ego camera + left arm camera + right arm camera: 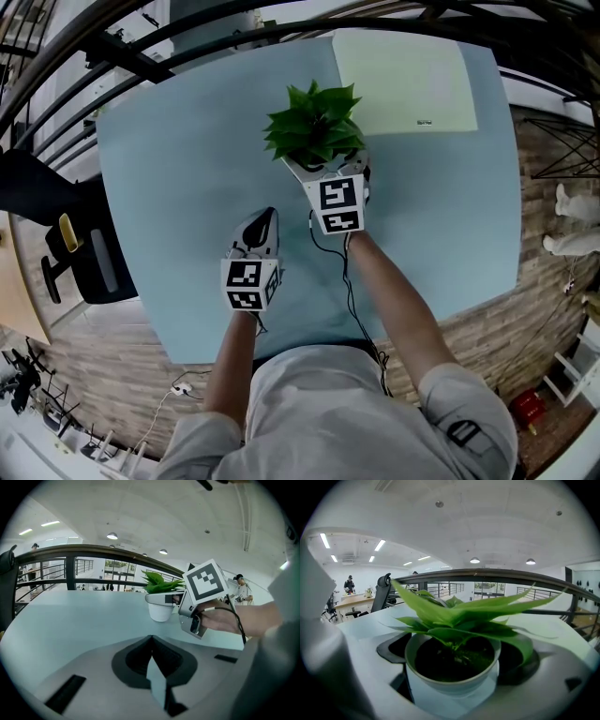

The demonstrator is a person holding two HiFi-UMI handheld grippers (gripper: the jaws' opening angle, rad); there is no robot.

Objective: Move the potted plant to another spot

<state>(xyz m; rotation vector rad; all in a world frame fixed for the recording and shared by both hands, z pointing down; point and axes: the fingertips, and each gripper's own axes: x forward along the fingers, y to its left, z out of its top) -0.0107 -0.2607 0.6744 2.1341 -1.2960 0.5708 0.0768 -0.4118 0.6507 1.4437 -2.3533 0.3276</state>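
Note:
The potted plant, green leaves in a white pot, stands near the middle of the light blue table. My right gripper reaches it from the near side, and its jaws sit on either side of the pot, shut on it just below the rim. From the left gripper view, the right gripper is seen clamped at the pot's upper edge. My left gripper hovers over bare table to the left of the pot and nearer me, with its jaws shut and nothing in them.
A pale green sheet lies on the table's far right corner. A black railing runs behind the table's far edge. A black office chair stands off the table's left side. A cable trails from the right gripper.

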